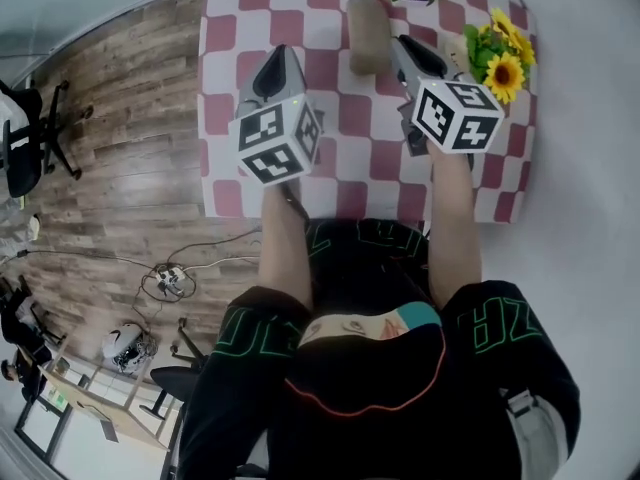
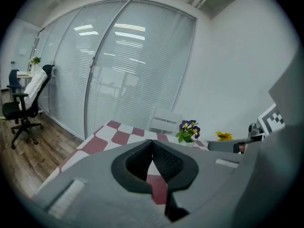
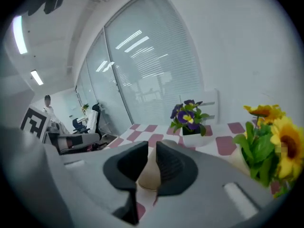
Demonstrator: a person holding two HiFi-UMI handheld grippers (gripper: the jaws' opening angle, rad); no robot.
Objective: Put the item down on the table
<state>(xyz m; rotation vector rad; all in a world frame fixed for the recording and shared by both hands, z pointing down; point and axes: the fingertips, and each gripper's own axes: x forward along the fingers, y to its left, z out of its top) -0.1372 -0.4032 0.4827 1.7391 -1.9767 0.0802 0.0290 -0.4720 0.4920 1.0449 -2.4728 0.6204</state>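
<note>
The left tongs (image 2: 152, 145) are closed tip to tip with nothing between them, over the red-and-white chequered surface (image 1: 330, 138). The right tongs (image 3: 151, 151) are drawn almost together and grip nothing. Through their narrow gap shows the beige cylinder (image 1: 366, 36), resting on the surface just beside their tips. Beyond it stands a white pot of purple pansies (image 3: 189, 120). Yellow sunflowers (image 1: 503, 56) are at the surface's right edge.
</note>
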